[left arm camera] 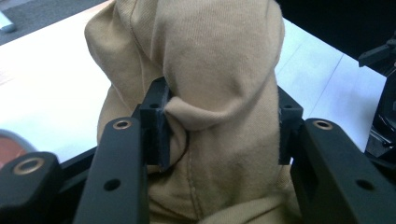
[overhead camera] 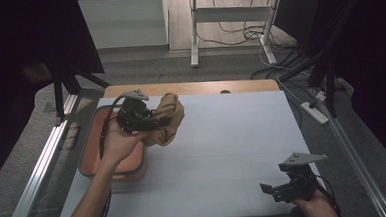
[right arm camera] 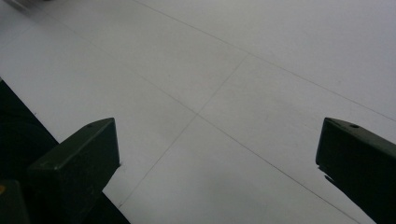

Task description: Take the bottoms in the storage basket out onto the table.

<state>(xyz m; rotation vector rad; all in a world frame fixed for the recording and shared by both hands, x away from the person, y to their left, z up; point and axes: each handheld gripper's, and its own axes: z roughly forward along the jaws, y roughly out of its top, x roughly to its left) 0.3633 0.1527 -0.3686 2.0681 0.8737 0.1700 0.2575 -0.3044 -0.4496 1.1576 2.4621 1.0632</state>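
— Looking down from the high view, what is the left gripper (overhead camera: 154, 121) doing?

— Its jaws are pinched on a bunched tan cloth (overhead camera: 167, 121), a soft knit fabric with a seam running through it. The person's left hand (overhead camera: 117, 145) carries the gripper just past the near right edge of an orange tray (overhead camera: 90, 144) with a grey rim.

— Is the cloth lying flat?

— No, it is crumpled into a thick roll. It hangs from the jaws over the pale blue-white tabletop (overhead camera: 223, 152), toward the far left part of it, right beside the tray. Whether its lower fold touches the table I cannot tell.

— And from the left gripper view?

— The two black pads press into the cloth (left arm camera: 210, 84) from both sides, and the fabric bulges out above and below them. A wrinkle folds in at the left pad. A sliver of the orange tray (left arm camera: 9, 149) shows at the lower left.

— What about the other hand?

— The right gripper (overhead camera: 275, 192) sits at the near right corner of the table, well apart from the cloth. In the right gripper view its jaws stand spread wide, with bare tabletop (right arm camera: 224, 93) between them and nothing held
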